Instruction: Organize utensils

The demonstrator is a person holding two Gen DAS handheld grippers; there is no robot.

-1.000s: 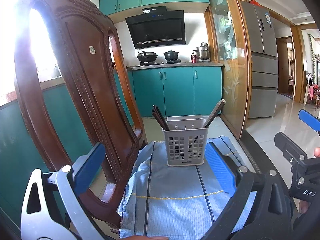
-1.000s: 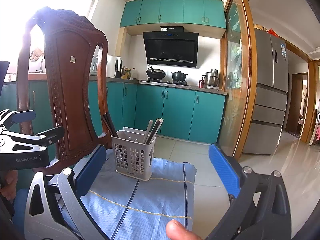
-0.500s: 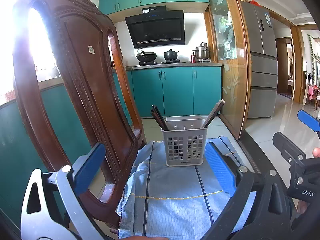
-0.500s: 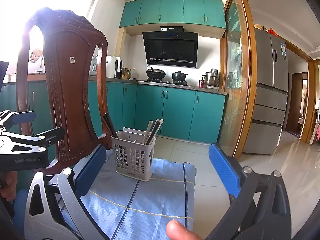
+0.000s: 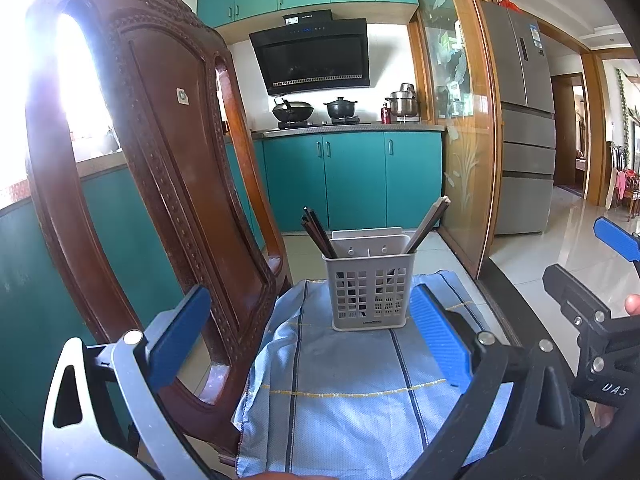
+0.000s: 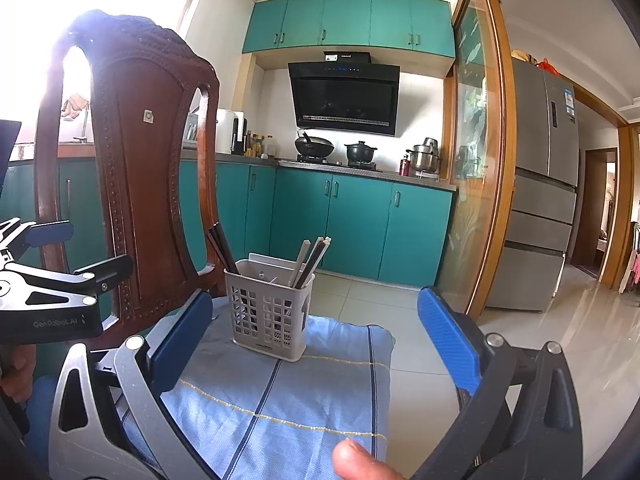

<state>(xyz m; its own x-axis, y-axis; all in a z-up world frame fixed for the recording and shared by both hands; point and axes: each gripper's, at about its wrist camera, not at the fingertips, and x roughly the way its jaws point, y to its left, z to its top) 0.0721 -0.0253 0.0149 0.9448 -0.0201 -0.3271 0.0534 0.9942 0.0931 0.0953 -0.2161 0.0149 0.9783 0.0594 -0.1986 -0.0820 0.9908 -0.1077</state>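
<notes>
Nearest, the left hand-held gripper (image 5: 306, 340) stands wide apart, its ribbed blue fingers (image 5: 440, 338) flat and rectangular on grey and black metal links, with nothing between them. The right hand-held gripper (image 6: 316, 342) is spread just as wide and likewise holds nothing; a bare fingertip (image 6: 354, 460) shows at its lower edge.

Under and ahead of both lies a pale blue woven cloth (image 5: 352, 400), lightly rumpled, crossed by dark stripes and a thin yellow line. Its left edge hangs loose beside the chair, and its right edge drops off to the floor in the right wrist view.

Straight ahead of the left hand-held gripper, between its fingers in the view, stands the utensil basket (image 5: 370, 290), a grey plastic box with square lattice holes and a solid white back plate, upright on the cloth. Dark chopsticks (image 5: 318, 232) lean out of its left corner; pale chopsticks (image 5: 426, 222) lean out of its right. Cloth lies bare on all sides of the basket.

Left of both grippers rises a carved dark wooden chair back (image 5: 160, 160), glossy, with beaded trim and curved slots, close beside the cloth.

Beyond are shiny pale floor tiles (image 6: 568, 344), teal cabinets (image 5: 352, 184), a black range hood (image 5: 316, 56) and a steel refrigerator (image 6: 540, 200).
</notes>
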